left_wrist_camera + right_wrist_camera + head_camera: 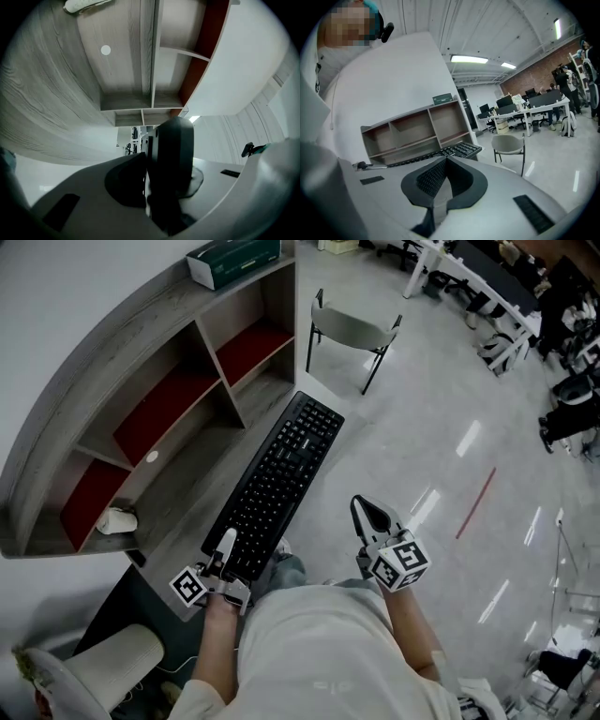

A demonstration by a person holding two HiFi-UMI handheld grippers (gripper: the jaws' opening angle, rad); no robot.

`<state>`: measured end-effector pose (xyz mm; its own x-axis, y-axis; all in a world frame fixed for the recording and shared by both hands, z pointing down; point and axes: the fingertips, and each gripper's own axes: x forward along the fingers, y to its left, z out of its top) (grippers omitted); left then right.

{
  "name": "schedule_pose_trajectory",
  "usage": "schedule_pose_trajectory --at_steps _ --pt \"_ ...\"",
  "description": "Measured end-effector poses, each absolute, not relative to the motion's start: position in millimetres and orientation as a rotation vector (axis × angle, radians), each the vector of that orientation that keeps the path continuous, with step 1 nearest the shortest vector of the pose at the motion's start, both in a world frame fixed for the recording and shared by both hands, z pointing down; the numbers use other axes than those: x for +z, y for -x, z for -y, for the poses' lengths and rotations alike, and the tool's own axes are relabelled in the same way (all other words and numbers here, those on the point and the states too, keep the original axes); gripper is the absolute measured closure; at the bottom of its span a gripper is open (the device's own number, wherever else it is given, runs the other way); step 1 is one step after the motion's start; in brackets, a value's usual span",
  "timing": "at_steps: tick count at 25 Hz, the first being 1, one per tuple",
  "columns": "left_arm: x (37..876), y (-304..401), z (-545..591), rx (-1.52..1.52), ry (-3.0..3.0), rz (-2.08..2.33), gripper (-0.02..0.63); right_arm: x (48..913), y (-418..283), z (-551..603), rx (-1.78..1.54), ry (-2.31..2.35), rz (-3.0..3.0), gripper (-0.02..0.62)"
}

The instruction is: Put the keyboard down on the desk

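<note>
Person (pixel 319 652): white top, seen from above, 1 gripper in each hand.
Left gripper (pixel 223 557): jaws only a little way apart and clamped on the near short end of the keyboard (pixel 281 474). In the left gripper view the keyboard's dark edge fills the gap between the 2 pads.
Right gripper (pixel 367 514): jaws pressed fully together with nothing in them. It hangs over the floor to the right of the keyboard, not touching it.
Keyboard: black, keys up, running lengthwise away from the person along the desk's front edge. Can't tell if it's flat on the wood or just off it.
Desk (pixel 187 493): grey woodgrain top, curved, on the person's left.
White thing (pixel 117 519): small and pale, lying on the desk near its left end. Too small to say what it is.
Shelf unit (pixel 141 362): sits on the back of the desk, open compartments with red back panels.
Green box (pixel 234 259): lying on top of the shelf unit at its far end.
Chair (pixel 352 329): grey seat, black legs, on the floor just past the desk's far end.
Red line (pixel 476 502): short strip on the shiny floor, well off to the right.
</note>
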<state>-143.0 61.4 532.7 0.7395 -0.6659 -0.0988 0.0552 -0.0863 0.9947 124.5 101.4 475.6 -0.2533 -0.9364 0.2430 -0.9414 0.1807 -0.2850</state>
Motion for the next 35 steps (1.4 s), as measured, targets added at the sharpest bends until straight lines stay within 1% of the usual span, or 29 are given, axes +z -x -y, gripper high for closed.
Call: schedule_pose_trajectory --at_steps 11,20,35 --pt "515 153 -41 -0.543 -1.608 0.46 0.5 448 -102 -67 0.57 -1.934 2.381 0.568" --pt "521 161 -33 -0.517 -1.588 0.494 0.499 445 -92 -41 0.584 -1.867 2.394 0.568" --pt "525 140 -47 -0.507 -1.532 0.668 0.495 442 -114 8 0.678 -1.571 2.489 0.568"
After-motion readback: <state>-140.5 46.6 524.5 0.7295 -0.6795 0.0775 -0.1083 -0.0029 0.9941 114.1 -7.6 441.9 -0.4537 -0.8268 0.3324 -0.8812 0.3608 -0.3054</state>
